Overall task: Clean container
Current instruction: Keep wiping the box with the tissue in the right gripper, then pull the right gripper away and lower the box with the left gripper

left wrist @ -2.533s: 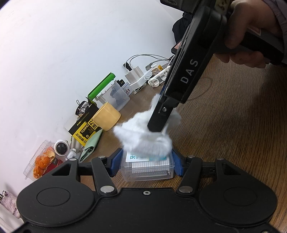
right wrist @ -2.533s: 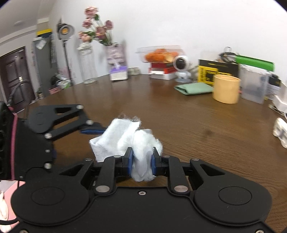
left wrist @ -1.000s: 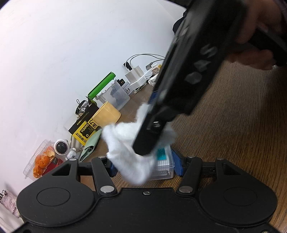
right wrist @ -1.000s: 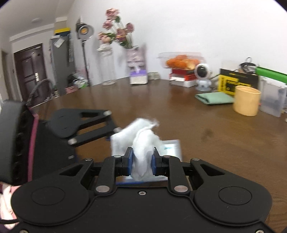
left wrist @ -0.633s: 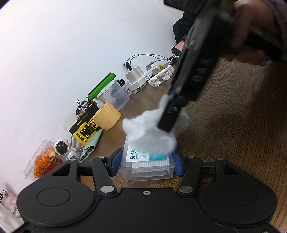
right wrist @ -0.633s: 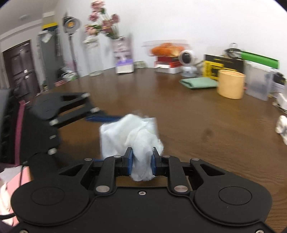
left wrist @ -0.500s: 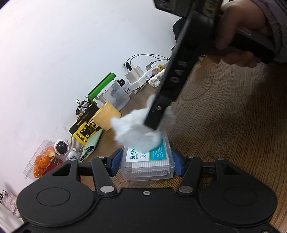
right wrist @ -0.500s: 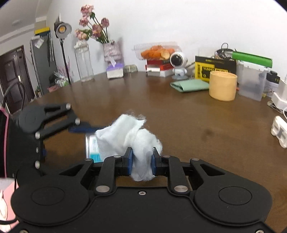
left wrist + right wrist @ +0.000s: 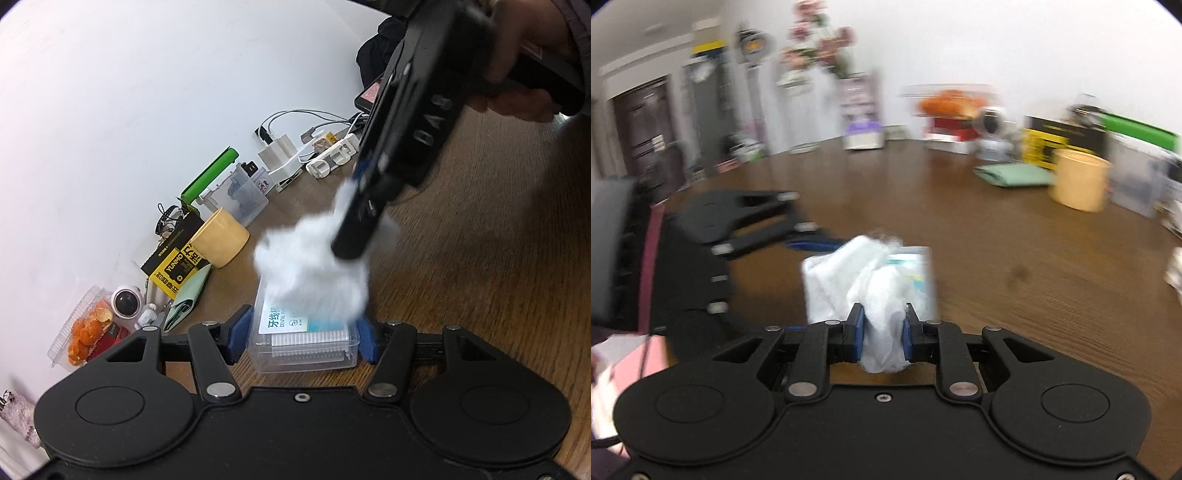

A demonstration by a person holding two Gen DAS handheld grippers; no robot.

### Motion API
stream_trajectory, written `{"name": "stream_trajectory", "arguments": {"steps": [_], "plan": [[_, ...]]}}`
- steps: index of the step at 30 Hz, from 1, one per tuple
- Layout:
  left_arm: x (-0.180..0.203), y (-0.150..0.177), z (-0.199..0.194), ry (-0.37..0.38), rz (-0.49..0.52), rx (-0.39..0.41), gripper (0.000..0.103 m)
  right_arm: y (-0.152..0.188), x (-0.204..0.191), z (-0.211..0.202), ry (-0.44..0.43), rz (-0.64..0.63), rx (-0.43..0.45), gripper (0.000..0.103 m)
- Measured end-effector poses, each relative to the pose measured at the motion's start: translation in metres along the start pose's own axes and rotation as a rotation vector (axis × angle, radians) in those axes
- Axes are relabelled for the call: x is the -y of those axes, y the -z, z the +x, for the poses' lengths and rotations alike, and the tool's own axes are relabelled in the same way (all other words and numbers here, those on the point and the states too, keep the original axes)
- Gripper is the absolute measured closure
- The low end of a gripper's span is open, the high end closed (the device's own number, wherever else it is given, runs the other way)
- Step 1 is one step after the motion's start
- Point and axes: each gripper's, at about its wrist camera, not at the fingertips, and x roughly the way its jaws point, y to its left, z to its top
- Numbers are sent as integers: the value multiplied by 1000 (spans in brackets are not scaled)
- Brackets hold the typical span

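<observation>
My left gripper (image 9: 304, 332) is shut on a clear plastic container (image 9: 306, 345) of dental floss picks with a blue-and-white label, held on the wooden table. My right gripper (image 9: 883, 328) is shut on a white crumpled tissue (image 9: 871, 295). In the left wrist view the right gripper (image 9: 351, 251) comes down from the upper right and presses the tissue (image 9: 310, 269) on the container's lid. In the blurred right wrist view the container (image 9: 916, 273) shows partly under the tissue, with the left gripper (image 9: 812, 240) at its left.
Along the wall stand a yellow cup (image 9: 221, 238), a black-yellow box (image 9: 175, 266), a green pouch (image 9: 186, 299), a clear box (image 9: 240, 195), chargers and a power strip (image 9: 332, 155), a small camera (image 9: 125, 302) and a tray of oranges (image 9: 85, 332). Flower vases (image 9: 820, 92) stand far left.
The right gripper has swept the tissue back and forth over the container's lid, and now sits over its far right part. The left gripper has held the container still.
</observation>
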Motion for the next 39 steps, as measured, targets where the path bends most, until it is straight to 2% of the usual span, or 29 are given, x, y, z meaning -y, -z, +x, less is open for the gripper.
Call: {"name": "stream_trajectory", "arguments": {"steps": [3,7,14,19,22,26,29,34,39], "plan": [[-11,-1,3,10,-62,-14,46,2,12,-11,48,38,46,82],[-36,-3,8,-1,-202,-45,47,5,25,-27,103,84,111,82],[-89,-22,35,-109,-495,-113,47,11,37,-40,124,128,145,82],[-126,-37,80,-236,-660,-132,47,14,36,-43,120,134,147,82],[-144,-44,115,-273,-747,-158,47,16,36,-46,125,138,143,82],[-152,-44,152,-303,-803,-216,47,18,37,-52,138,146,149,82],[-152,-37,165,-324,-828,-263,47,19,39,-57,147,149,153,82],[-138,-30,175,-326,-773,-319,47,20,44,-59,157,157,152,82],[-136,-19,189,-238,-820,-406,45,21,44,-54,144,165,148,82]]}}
